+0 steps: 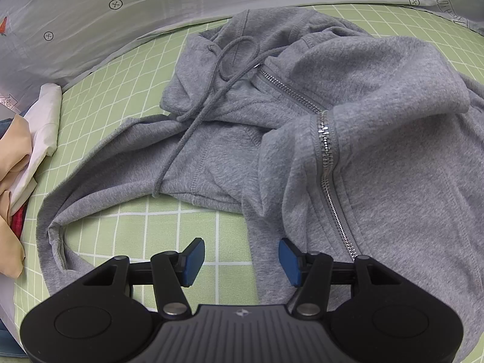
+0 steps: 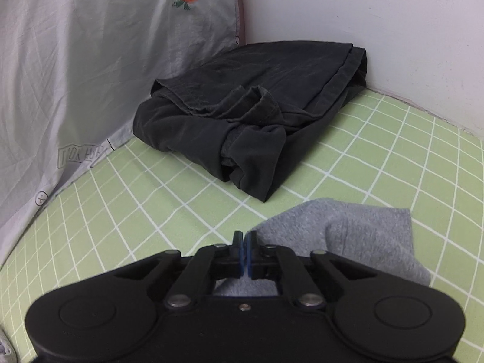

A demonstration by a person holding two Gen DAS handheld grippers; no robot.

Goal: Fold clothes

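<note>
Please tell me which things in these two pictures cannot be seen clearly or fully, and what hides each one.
- Right gripper, right wrist view: jaws closed; whether they pinch the grey hoodie cannot be told, since the gripper body hides the cloth there.
- Grey hoodie, left wrist view: its hem is hidden behind the left gripper.
- Pile of clothes, left wrist view: cut off by the left edge.
- Dark folded garment, right wrist view: its type is unclear.
</note>
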